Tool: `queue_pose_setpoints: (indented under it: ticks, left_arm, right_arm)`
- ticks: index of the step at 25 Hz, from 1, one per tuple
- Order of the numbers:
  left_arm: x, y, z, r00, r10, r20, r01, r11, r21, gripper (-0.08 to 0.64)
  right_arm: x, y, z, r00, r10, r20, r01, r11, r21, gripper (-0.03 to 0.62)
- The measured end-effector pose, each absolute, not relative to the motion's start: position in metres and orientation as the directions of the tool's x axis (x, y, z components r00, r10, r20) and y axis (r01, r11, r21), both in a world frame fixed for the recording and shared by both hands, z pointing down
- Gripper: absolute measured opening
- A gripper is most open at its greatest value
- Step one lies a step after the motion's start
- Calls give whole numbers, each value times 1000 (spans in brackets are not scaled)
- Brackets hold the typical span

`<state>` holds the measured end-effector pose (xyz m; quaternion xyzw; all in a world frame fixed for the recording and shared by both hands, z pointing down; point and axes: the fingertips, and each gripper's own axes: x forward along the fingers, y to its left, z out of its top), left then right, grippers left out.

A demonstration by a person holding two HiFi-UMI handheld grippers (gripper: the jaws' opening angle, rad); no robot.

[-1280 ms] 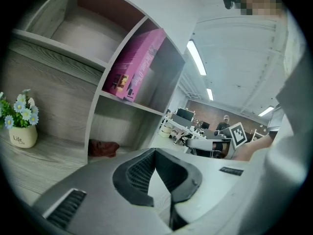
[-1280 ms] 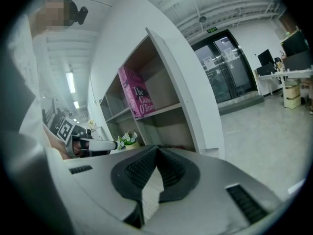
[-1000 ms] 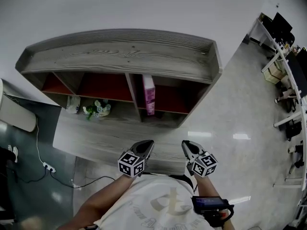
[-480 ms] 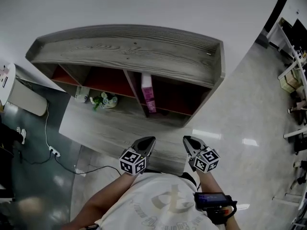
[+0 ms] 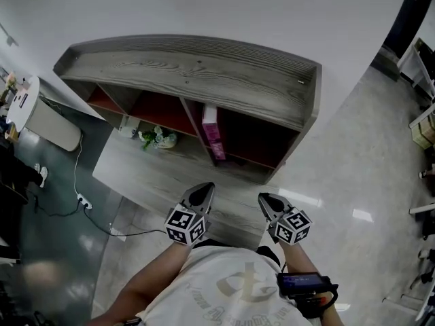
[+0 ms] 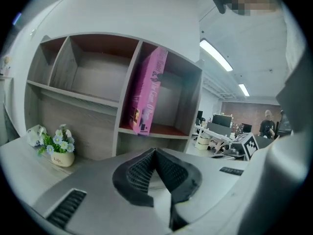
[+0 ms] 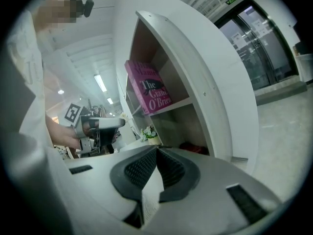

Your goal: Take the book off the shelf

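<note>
A grey shelf (image 5: 197, 73) stands against a white wall. The book (image 5: 214, 133) leans on the divider at the right compartment's left edge, having no other support. Left gripper (image 5: 202, 194) and right gripper (image 5: 265, 201), both closed and empty, hover at the worktop's (image 5: 156, 182) front edge, well short of the book.

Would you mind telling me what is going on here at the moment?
A person stands facing a grey wooden shelf unit with a gripper in each hand. The left gripper and right gripper both have their fingers closed on nothing and are held near the person's body, short of the shelf. The pink book stands untouched in the right-hand compartment, beside the divider. A small flower pot sits on the desk below.
</note>
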<state>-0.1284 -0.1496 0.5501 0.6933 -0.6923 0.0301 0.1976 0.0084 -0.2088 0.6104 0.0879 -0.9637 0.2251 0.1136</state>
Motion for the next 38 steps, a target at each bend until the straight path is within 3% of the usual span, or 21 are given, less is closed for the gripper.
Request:
queue_pose_setpoints:
  ticks: [7, 20, 38]
  left_arm:
    - [-135, -163, 509, -75, -964, 257, -976, 123, 179, 3]
    - [-142, -190, 479, -176, -958, 228, -966, 213, 148, 306]
    - [-166, -259, 450, -284, -939, 195, -954, 297, 41, 310]
  right_arm:
    - [16, -202, 617, -965, -72, 251, -178, 884, -432, 3]
    - [20, -206, 616, -972, -37, 231, -138, 886, -442, 3]
    - [15, -224, 625, -973, -3, 229, -115, 873, -474, 3]
